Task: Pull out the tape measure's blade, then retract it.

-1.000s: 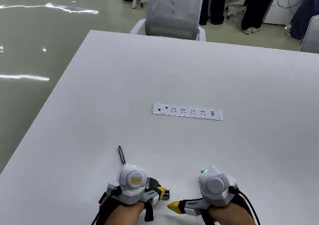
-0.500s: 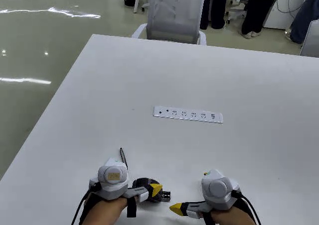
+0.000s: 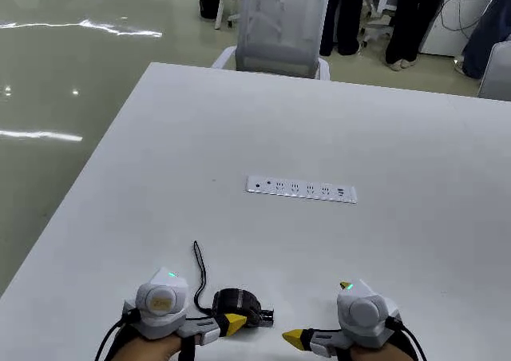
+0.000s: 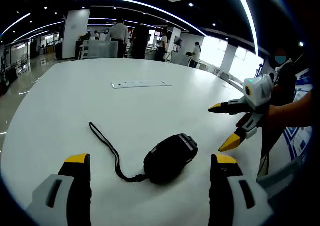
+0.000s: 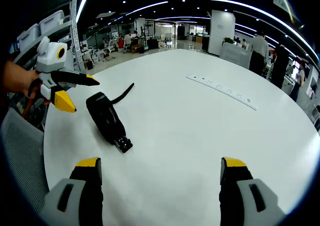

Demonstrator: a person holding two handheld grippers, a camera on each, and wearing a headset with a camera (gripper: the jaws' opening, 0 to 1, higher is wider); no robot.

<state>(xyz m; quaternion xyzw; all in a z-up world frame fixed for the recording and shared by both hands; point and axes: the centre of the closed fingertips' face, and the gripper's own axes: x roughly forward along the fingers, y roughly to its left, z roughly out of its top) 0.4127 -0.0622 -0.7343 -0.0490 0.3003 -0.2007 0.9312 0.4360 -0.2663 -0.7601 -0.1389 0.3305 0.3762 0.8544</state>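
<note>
A black tape measure (image 3: pixel 237 305) lies on the white table (image 3: pixel 303 121) near its front edge, with a black wrist cord (image 3: pixel 199 269) trailing away from it. In the left gripper view the tape measure (image 4: pixel 170 157) rests just beyond my open left gripper (image 4: pixel 149 172), between the lines of its jaws and untouched. My left gripper (image 3: pixel 225 324) sits at the case's left in the head view. To the right my right gripper (image 3: pixel 294 339) stands open and apart from the case. The right gripper view has the tape measure (image 5: pixel 106 119) ahead to the left of my right gripper (image 5: pixel 163 169).
A white power strip (image 3: pixel 301 189) lies flat in the middle of the table. A grey mesh chair (image 3: pixel 279 25) stands at the far edge, with people's legs behind it. The table's left edge drops to a glossy floor.
My left gripper has drawn back to the left, off the tape measure, which now lies uncovered on the table. The head camera has tilted up a little.
</note>
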